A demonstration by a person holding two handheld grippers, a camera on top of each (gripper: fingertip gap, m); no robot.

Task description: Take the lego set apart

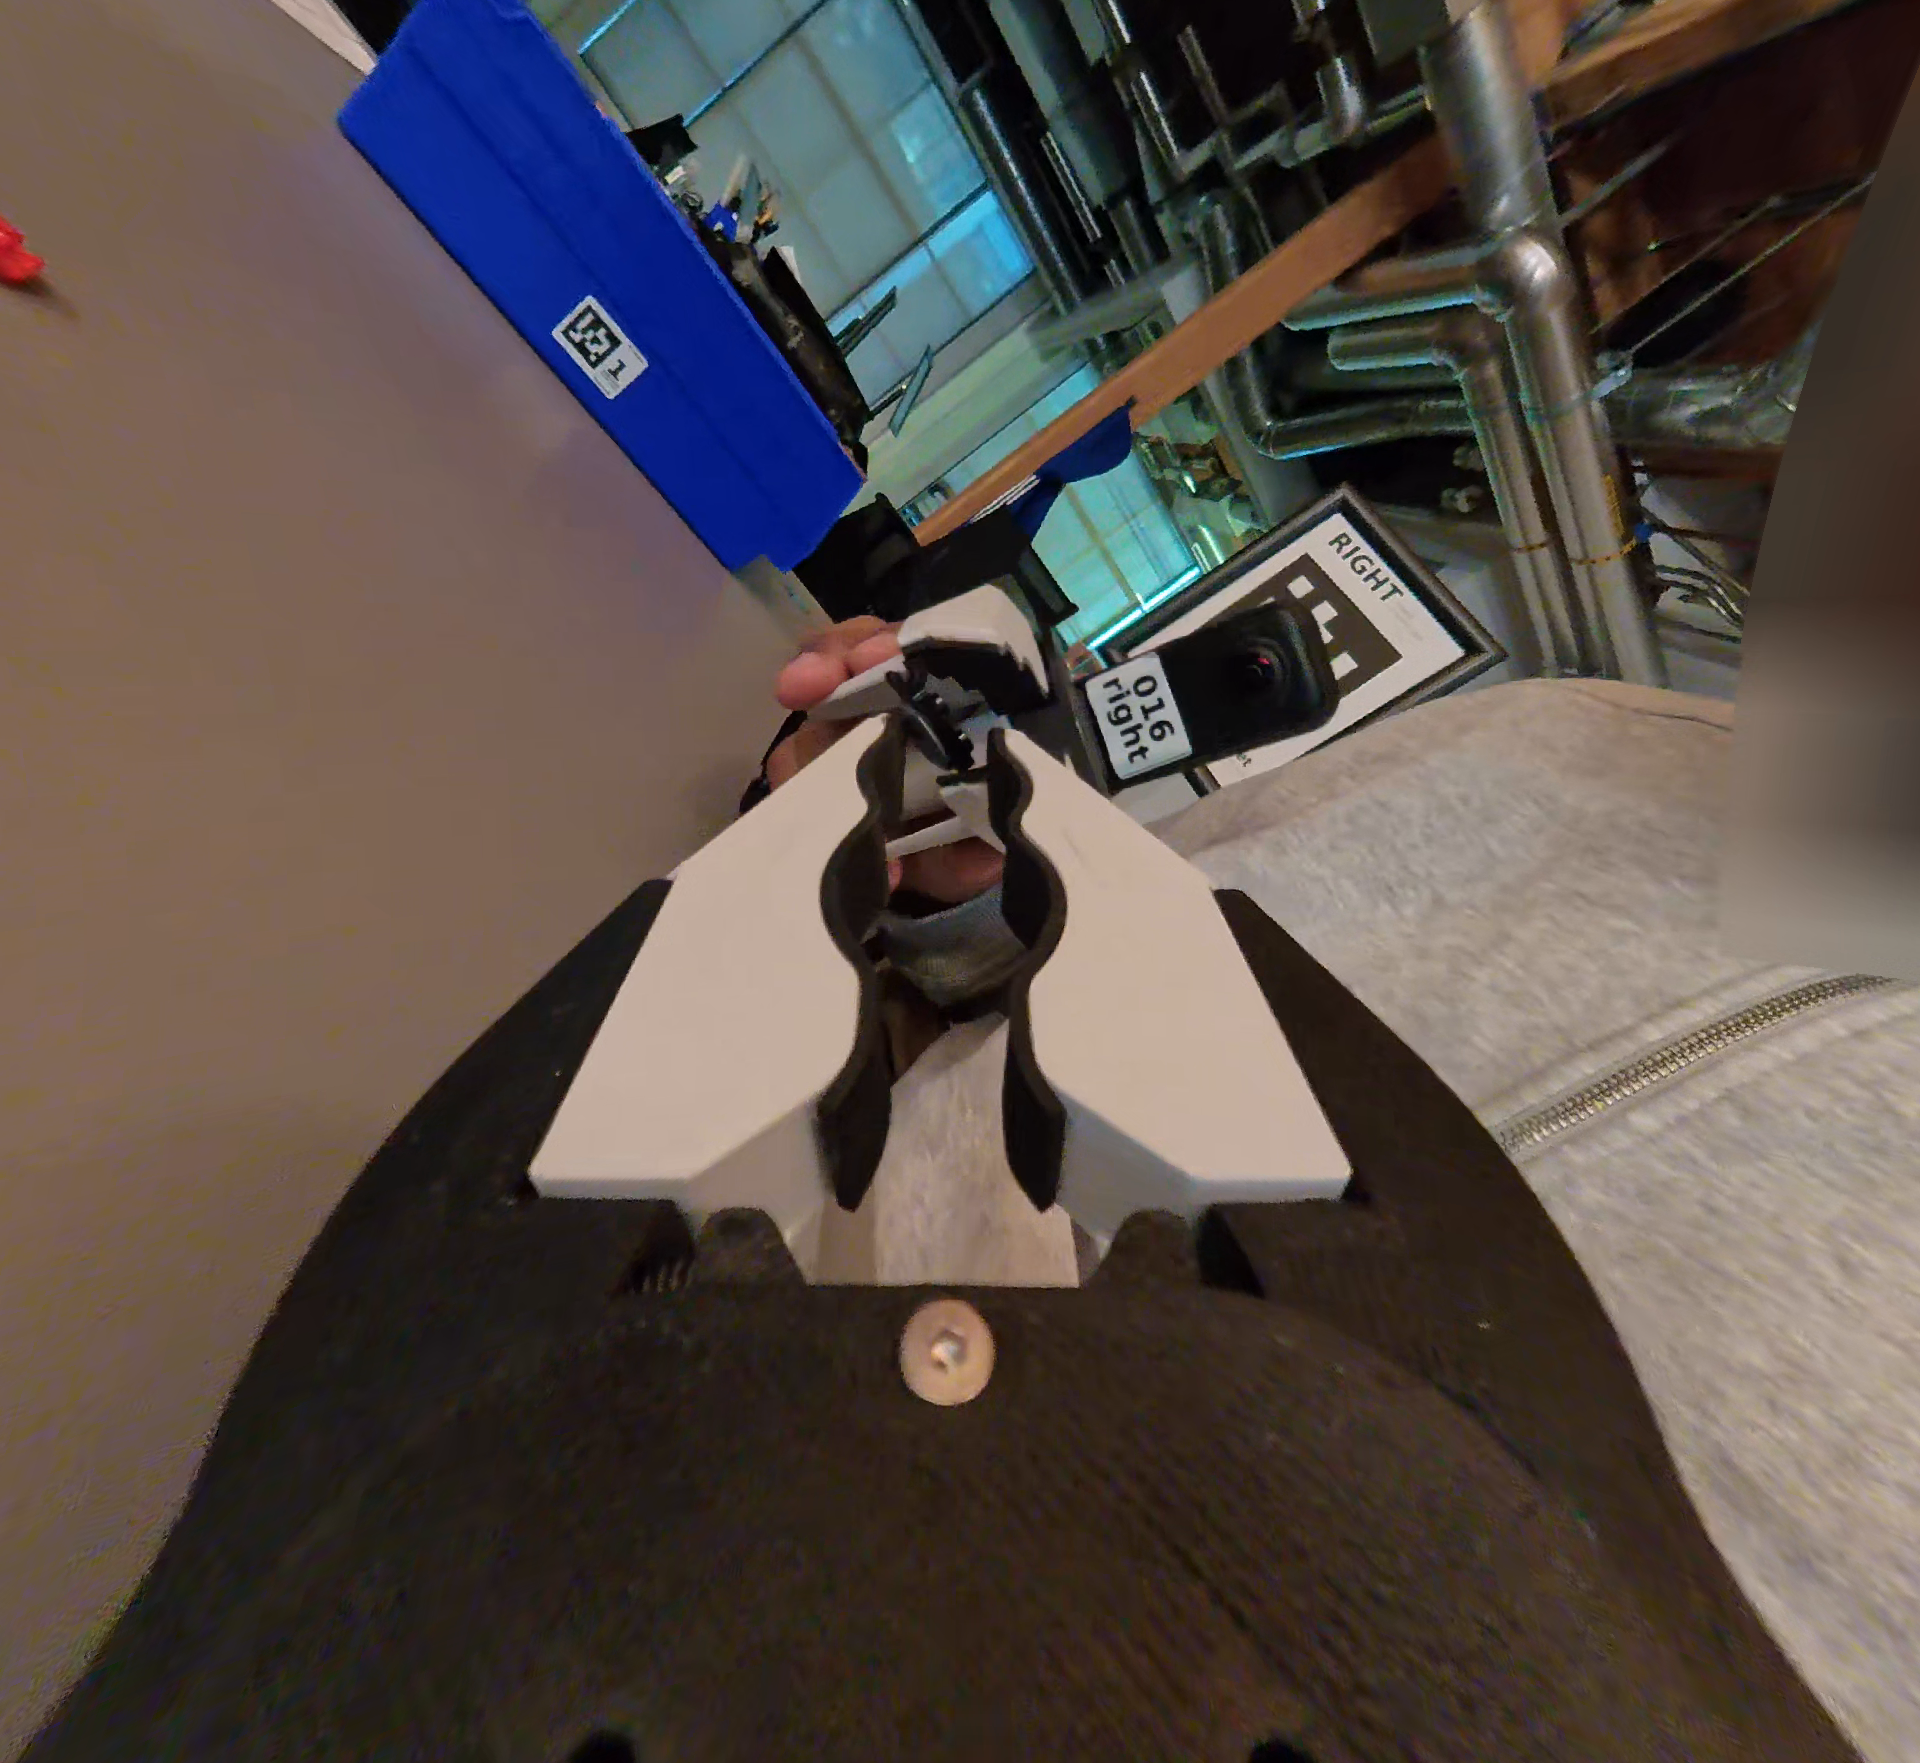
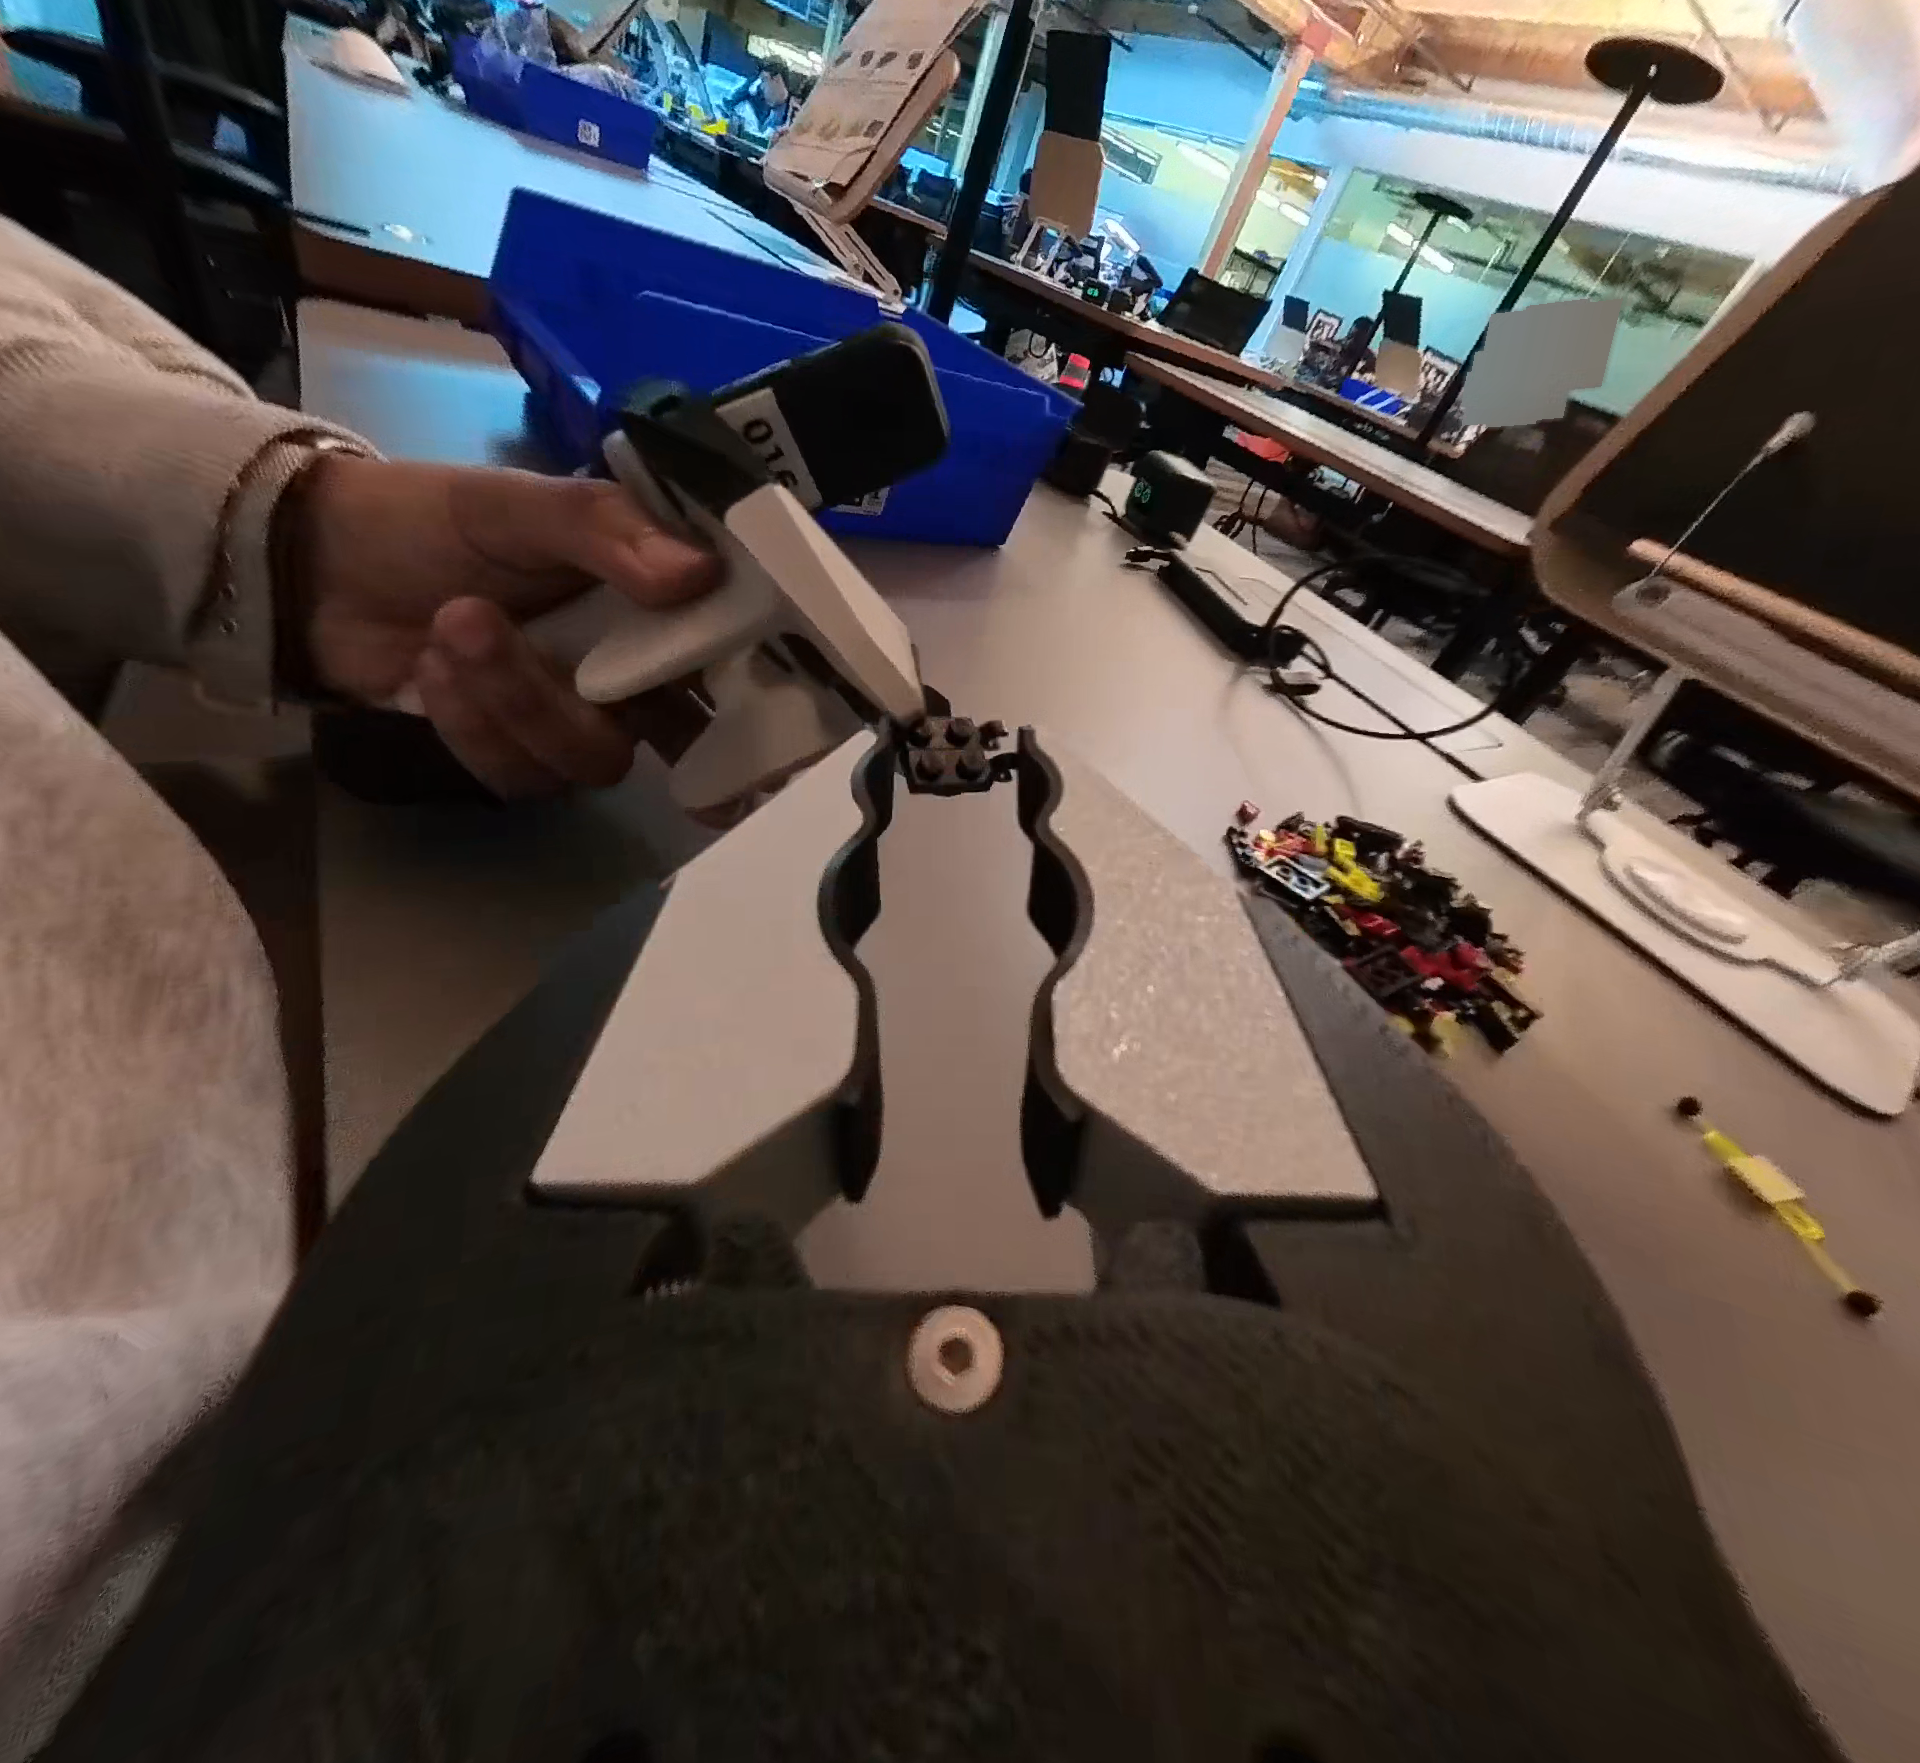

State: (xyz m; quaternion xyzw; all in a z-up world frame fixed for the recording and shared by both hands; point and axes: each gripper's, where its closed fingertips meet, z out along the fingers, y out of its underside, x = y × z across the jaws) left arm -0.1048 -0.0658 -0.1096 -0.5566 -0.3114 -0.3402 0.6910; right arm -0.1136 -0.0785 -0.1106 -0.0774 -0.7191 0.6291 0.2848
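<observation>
Your right gripper [image 2: 951, 757] and left gripper [image 2: 914, 711] both clench the black lego piece [image 2: 945, 757] at twelve o'clock, so next, I judge, twist apart.

Grey table [image 2: 1039, 633]: blue bin [image 2: 790, 363], brick pile [image 2: 1382, 924].

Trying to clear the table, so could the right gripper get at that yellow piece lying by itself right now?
Probably not yet: the right gripper has its jaws shut on the small black lego piece, which the left gripper also pinches. The yellow piece lies unobstructed.

Loose brick pile [image 2: 1382, 924] and blue bin [image 2: 790, 383] flank bare tabletop [image 2: 1091, 633].
</observation>
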